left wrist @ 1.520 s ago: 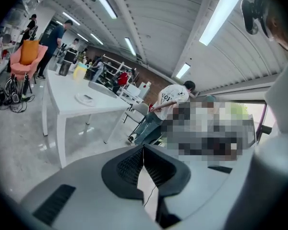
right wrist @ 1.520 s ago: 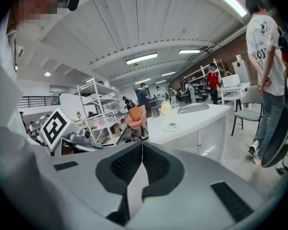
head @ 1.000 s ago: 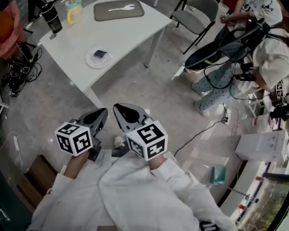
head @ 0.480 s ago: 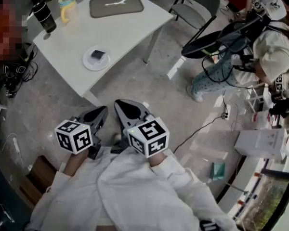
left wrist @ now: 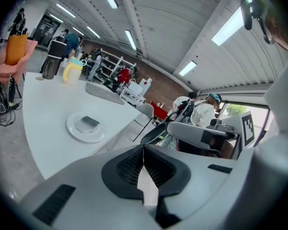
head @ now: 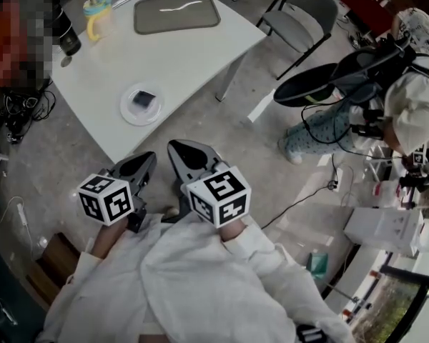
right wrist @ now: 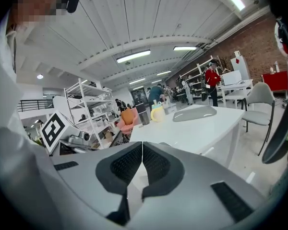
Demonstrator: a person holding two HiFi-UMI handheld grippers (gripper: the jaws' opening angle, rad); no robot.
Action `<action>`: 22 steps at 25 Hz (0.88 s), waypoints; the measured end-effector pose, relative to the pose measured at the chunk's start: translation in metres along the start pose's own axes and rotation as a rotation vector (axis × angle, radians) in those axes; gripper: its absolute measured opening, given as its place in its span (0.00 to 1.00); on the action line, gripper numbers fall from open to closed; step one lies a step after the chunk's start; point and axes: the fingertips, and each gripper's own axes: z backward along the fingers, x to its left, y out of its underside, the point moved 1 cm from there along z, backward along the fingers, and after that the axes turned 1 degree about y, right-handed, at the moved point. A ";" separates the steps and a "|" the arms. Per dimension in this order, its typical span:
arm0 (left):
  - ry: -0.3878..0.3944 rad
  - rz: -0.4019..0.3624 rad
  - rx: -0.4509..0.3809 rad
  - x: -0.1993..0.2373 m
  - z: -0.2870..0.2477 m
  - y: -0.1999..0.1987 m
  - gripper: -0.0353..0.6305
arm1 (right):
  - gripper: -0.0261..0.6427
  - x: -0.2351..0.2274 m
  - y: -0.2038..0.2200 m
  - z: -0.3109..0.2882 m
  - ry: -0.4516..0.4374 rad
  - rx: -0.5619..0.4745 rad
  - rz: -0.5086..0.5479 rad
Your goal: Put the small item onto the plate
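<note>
Left gripper (left wrist: 143, 153): jaws were closed together, nothing between them; held short of the table (head: 186, 56).
Right gripper (right wrist: 142, 150): jaws were closed together, empty; held just beside the left gripper.
Plate (head: 129, 112): white, set near the table's near edge.
Small item (head: 144, 98): dark, flat, found resting on the plate.
Tray (head: 176, 13): grey, placed at the table's far end.

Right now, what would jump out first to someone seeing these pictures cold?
The left tongs and right tongs, both shut and empty, are held side by side at bottom centre of the head view, over the floor short of the white table. Next comes the white plate near the table's near edge, with a small dark item already lying on it. Farther back sit a grey tray and a yellow cup.
</note>
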 end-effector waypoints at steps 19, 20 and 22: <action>-0.120 0.083 -0.130 0.056 -0.104 -0.108 0.07 | 0.06 -0.112 -0.074 -0.087 -0.163 0.051 0.075; -0.126 0.087 -0.131 0.056 -0.108 -0.107 0.07 | 0.06 -0.117 -0.073 -0.089 -0.169 0.056 0.072; -0.137 0.096 -0.130 0.057 -0.113 -0.105 0.07 | 0.06 -0.123 -0.072 -0.091 -0.179 0.061 0.068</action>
